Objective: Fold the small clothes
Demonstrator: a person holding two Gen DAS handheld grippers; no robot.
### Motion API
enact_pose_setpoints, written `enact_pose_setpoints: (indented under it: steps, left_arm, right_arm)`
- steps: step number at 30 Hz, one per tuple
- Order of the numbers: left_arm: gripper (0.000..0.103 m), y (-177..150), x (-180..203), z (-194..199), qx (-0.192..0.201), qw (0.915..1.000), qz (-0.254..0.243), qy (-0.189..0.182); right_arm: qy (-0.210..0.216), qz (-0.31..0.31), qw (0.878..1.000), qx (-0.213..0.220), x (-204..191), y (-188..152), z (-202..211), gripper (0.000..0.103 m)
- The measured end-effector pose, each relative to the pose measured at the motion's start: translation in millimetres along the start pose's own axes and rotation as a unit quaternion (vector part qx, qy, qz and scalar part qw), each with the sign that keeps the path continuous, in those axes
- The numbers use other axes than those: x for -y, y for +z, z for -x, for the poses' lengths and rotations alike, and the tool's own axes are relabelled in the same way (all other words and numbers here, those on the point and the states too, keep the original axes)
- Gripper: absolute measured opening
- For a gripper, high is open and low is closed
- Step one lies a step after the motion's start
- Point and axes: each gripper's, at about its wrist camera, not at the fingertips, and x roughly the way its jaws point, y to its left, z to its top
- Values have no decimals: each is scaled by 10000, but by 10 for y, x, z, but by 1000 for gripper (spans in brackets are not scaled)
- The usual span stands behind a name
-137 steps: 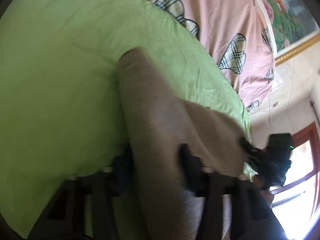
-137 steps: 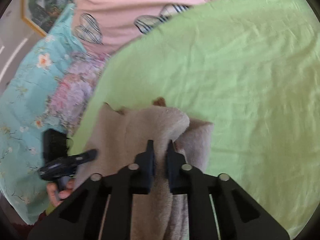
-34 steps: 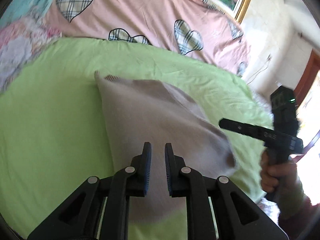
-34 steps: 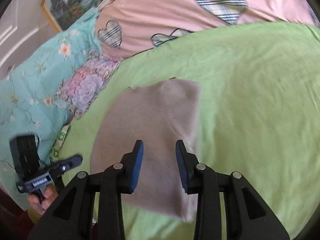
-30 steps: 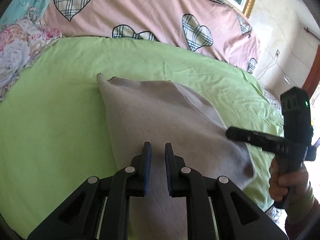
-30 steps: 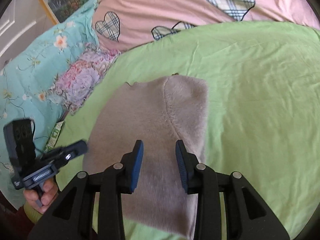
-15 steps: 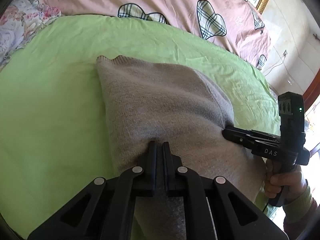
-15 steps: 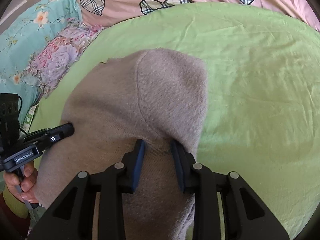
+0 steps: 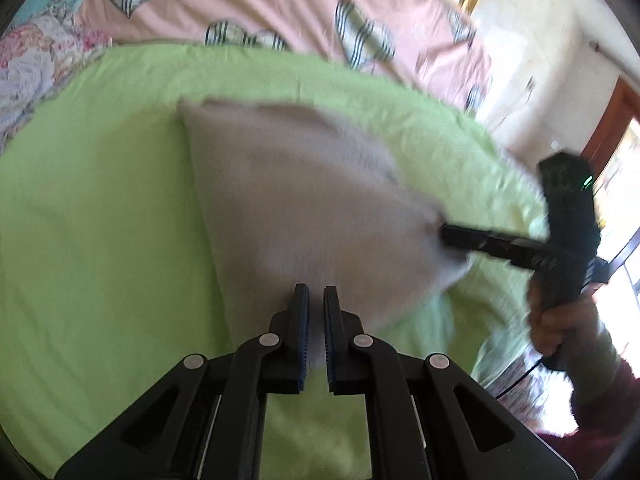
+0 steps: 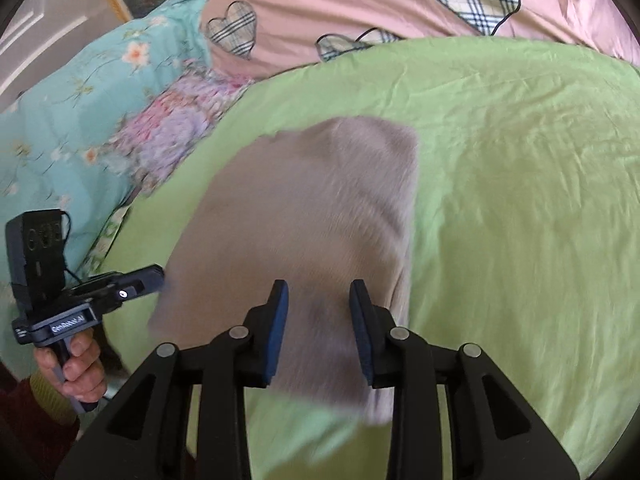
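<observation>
Left tool (image 9: 316, 304) sits at the bottom centre of its own view, its black arms ending in blue-edged pads drawn nearly together, a thin slit left between them; whether the near hem of the grey garment (image 9: 304, 200) is caught in that slit cannot be told through the blur. Right tool (image 10: 318, 300) stands low in its own view with its pads spread wide, holding nothing, the cloth lying between and beyond them. In the left view the right tool (image 9: 452, 236) comes in from the right edge, its tip at the garment's right corner, gripped by a hand (image 9: 560, 324) in a dark red sleeve. In the right view the left tool (image 10: 156, 278) reaches in from the lower left, its tip beside the garment's left edge.

The garment is a soft, fuzzy knit, folded into a rough trapezoid with a rounded far corner, lying at mid-frame on a creased lime-green sheet (image 10: 520, 200) on the bed. Beyond it lies a pink cover with plaid hearts (image 10: 400, 8); a teal floral quilt (image 10: 80, 100) fills the upper left of the right view.
</observation>
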Motion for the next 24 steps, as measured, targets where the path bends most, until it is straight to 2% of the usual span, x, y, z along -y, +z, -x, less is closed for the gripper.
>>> enact_pose_setpoints:
  steps: [1, 2, 4, 6, 9, 14, 18, 20, 23, 24]
  left_arm:
    - [6, -57, -30, -65, -122, 9999, 43, 105]
    - [5, -108, -99, -145, -255, 9995, 198, 46]
    - [5, -135, -149, -163, -219, 9989, 385, -117]
    - [5, -126, -93, -159, -226, 9993, 296, 9]
    - [5, -150, -16, -146, -210, 9995, 174, 165]
    - [5, -158, -143, -131, -188, 9983, 548, -82]
    - [5, -163, -121, -71, -165, 9984, 548, -12]
    - [7, -166, -87, -15, -136, 9985, 514, 116]
    - [17, -176, -20, 88, -31, 9984, 446, 340]
    - [26, -187, 9, 128, 17, 9983, 413, 406]
  right_arm:
    - [-62, 33, 9999, -83, 7, -67, -16, 33]
    - [-221, 63, 9995, -213, 36, -137, -63, 33]
    - [-435, 33, 9980, -457, 138, -256, -186, 32]
    - [-367, -3, 9988, -321, 186, -307, -192, 32]
    - [-492, 121, 9982, -320, 132, -315, -190, 32]
    - [-463, 84, 9986, -254, 163, -352, -178, 32]
    - [-590, 90, 9980, -208, 155, -370, -108, 32]
    - [-616, 14, 9979, -192, 145, -395, -56, 33]
    - [-935, -98, 9953, -221, 160, -428, 70, 33]
    - [-908, -164, 9955, -202, 173, -442, 128, 33]
